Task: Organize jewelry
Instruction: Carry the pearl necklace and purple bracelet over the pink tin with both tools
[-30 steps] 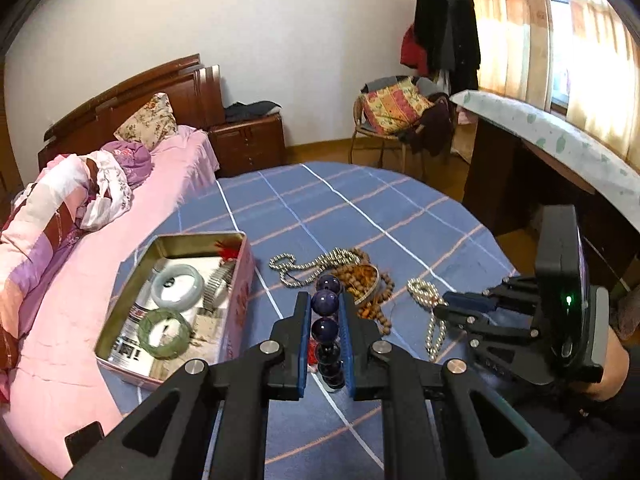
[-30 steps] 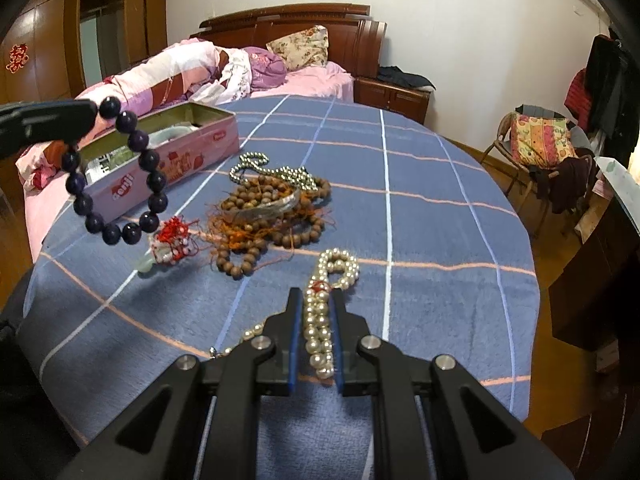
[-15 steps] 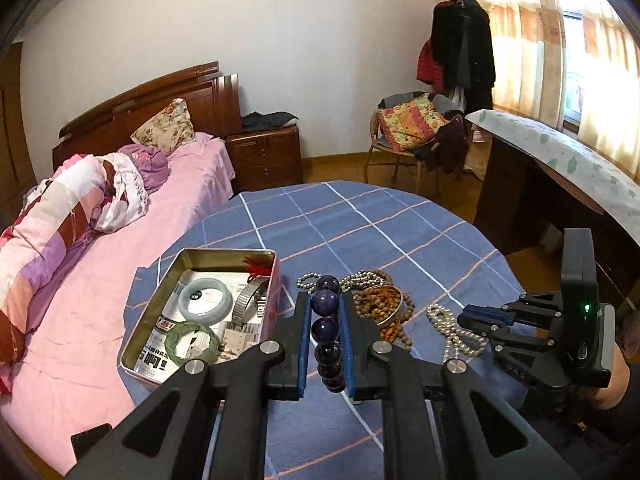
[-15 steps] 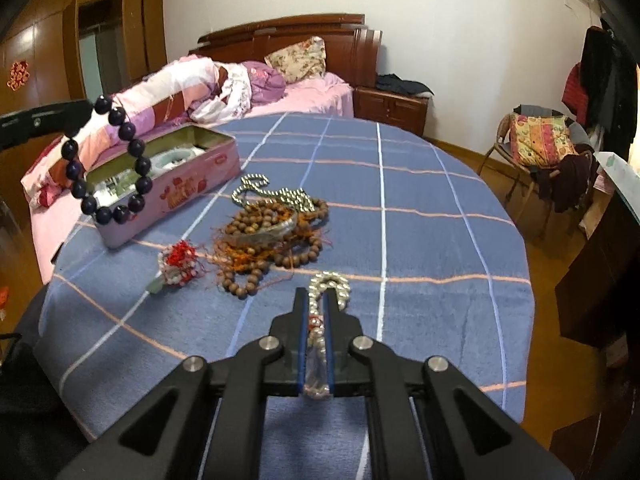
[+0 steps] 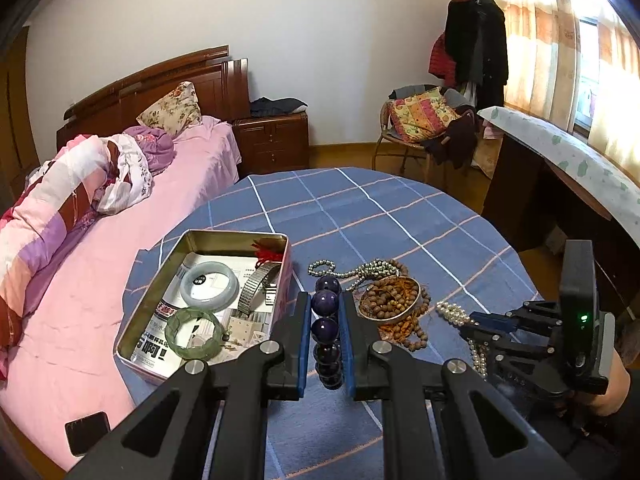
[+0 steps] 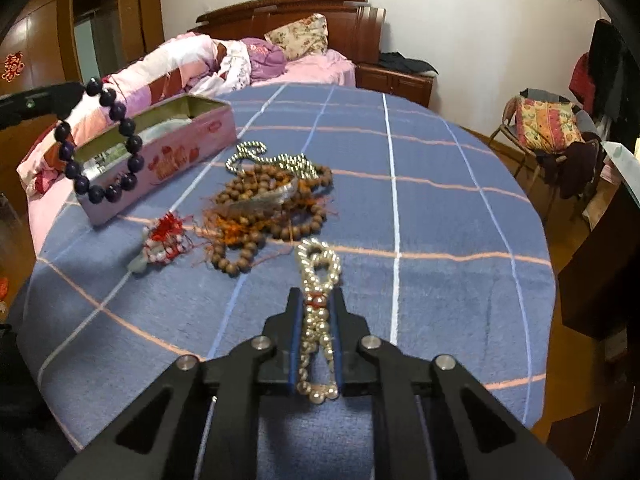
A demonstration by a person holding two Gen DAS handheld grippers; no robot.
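Note:
My left gripper [image 5: 325, 300] is shut on a dark purple bead bracelet [image 5: 326, 328], held in the air right of the open tin box [image 5: 176, 256]; the bracelet also hangs in the right wrist view [image 6: 100, 140]. The tin [image 6: 192, 148] holds a pale jade bangle [image 5: 209, 286], a green bangle [image 5: 194, 333] and a metal watch band [image 5: 256, 286]. My right gripper [image 6: 318, 300] is shut on a pearl necklace [image 6: 318, 276], lifted off the cloth. Brown wooden beads [image 6: 264, 208], a silver bead chain [image 6: 276, 160] and a red tasselled charm [image 6: 164, 236] lie on the table.
The round table has a blue checked cloth [image 6: 420, 200]. A pink bed [image 5: 120, 200] lies beyond the tin. A chair [image 5: 420, 124] with cushions and a desk [image 5: 560, 168] stand at the far right.
Both grippers rose from the table. The right one closed on the pearl necklace and lifted it. The left carried the purple bracelet up and toward the tin.

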